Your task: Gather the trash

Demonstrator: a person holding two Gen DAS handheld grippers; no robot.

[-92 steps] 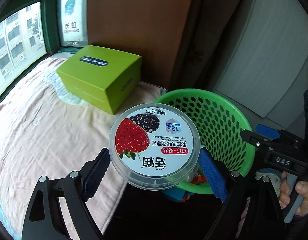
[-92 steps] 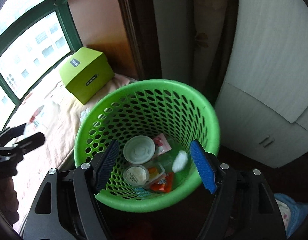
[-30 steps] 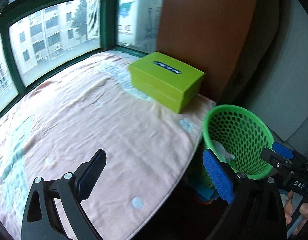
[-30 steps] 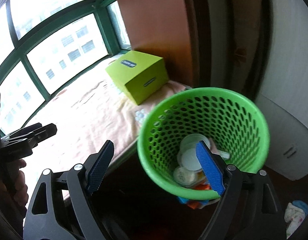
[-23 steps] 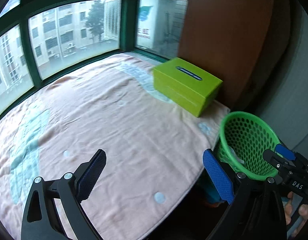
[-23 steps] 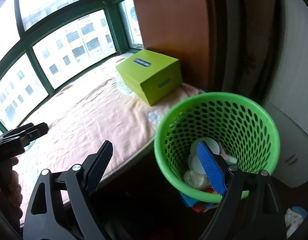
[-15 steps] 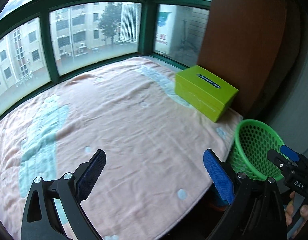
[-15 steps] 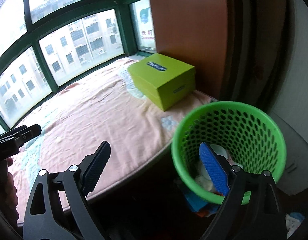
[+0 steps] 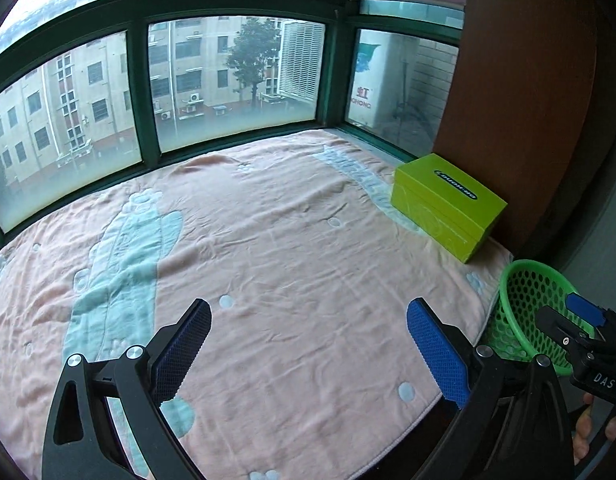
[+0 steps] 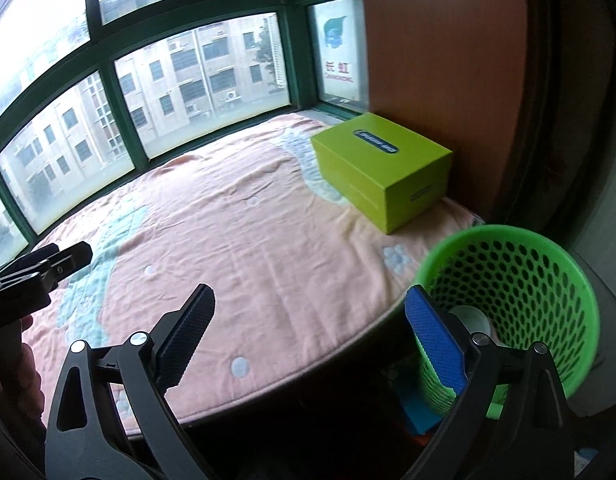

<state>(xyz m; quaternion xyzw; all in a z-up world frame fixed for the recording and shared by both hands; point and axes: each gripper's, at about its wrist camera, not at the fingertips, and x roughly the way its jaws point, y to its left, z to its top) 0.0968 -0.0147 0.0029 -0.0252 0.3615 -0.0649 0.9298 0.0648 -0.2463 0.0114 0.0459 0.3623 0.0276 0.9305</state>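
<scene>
The green perforated trash basket [image 10: 523,280] stands on the floor by the right edge of the bed; a white lid [image 10: 469,320] shows inside it. It also shows in the left wrist view [image 9: 523,300] at the right. My left gripper [image 9: 308,344] is open and empty above the pink blanket [image 9: 288,260]. My right gripper [image 10: 308,332] is open and empty, its right finger in front of the basket's near rim. No loose trash shows on the blanket.
A lime-green box [image 9: 447,204] sits on the blanket's far right corner, next to a brown panel [image 10: 443,60]; it also shows in the right wrist view [image 10: 383,172]. Green-framed bay windows [image 9: 236,80] ring the bed. Blue and other items [image 10: 419,408] lie on the dark floor under the basket.
The yogurt tub held by my left gripper 3 s ago is gone from it. Both grippers have pulled back and up from the basket, so more of the bed and windows shows.
</scene>
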